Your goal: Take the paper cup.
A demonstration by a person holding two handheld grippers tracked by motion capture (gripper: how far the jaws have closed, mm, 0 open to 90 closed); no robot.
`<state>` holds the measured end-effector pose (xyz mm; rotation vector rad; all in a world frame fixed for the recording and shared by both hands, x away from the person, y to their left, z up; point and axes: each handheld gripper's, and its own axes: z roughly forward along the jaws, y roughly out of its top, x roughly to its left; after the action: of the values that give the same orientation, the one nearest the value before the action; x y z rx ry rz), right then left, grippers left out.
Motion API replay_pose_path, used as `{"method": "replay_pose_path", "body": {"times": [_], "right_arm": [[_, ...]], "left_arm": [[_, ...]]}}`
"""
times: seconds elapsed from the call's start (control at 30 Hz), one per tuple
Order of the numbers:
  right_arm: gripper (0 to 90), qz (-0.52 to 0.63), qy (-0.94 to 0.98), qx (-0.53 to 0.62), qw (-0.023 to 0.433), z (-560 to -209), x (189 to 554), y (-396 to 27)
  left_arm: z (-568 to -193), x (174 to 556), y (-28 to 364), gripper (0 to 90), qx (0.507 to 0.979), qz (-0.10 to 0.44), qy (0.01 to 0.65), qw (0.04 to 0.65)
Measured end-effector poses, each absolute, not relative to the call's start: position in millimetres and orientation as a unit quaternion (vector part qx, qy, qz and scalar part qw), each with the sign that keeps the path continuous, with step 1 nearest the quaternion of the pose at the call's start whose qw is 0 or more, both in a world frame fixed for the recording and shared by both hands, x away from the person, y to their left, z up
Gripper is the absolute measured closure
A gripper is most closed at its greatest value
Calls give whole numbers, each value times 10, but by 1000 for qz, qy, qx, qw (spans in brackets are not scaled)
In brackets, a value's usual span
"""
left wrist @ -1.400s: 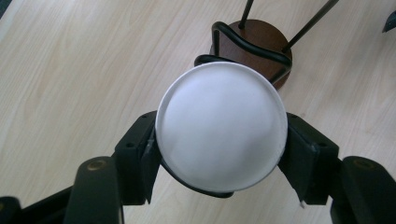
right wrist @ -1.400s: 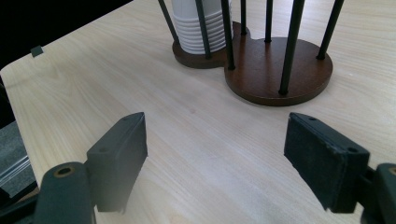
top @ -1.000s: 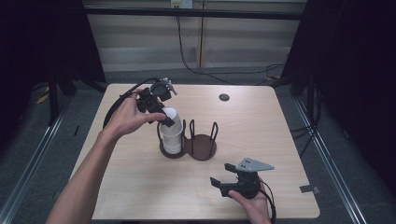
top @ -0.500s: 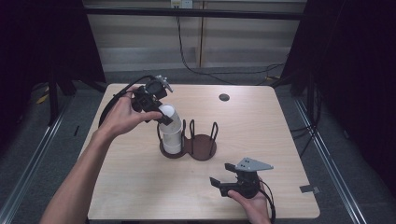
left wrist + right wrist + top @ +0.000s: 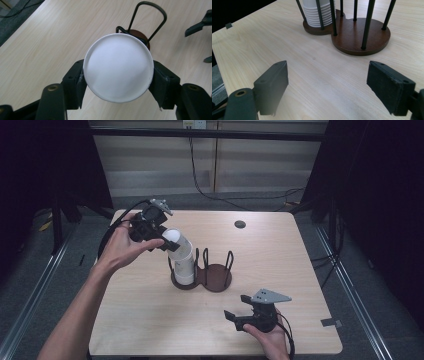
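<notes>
1. The right gripper (image 5: 245, 316) rests near the table's front edge, its jaws having just been opening with nothing between them, spread and waiting (probably ready to take a cup).
2. Mid-table stands the dark two-bay cup holder (image 5: 215, 279); its wire posts keep the stack of white cups (image 5: 317, 15) upright in the left bay, while the right bay holds nothing.
3. Beyond it, the left gripper (image 5: 117, 82) pinches the top cup (image 5: 118, 67) by its sides, tilted away from the stack, seemingly to peel it free.
</notes>
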<state>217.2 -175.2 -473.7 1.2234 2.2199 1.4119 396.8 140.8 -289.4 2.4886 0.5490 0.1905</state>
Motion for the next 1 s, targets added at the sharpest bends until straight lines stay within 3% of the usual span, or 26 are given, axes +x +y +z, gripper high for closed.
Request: {"method": "replay_pose_path", "body": {"times": [0.57,1.0], "right_arm": [[158,490,755,420,117,-4733,2180,-1766],[138,494,754,418,113,-4743,2197,-1741]], "left_arm": [[-2852,3777,1654,371,911,60,203,353],[-2967,3571,1628,371,902,57,192,383]]}}
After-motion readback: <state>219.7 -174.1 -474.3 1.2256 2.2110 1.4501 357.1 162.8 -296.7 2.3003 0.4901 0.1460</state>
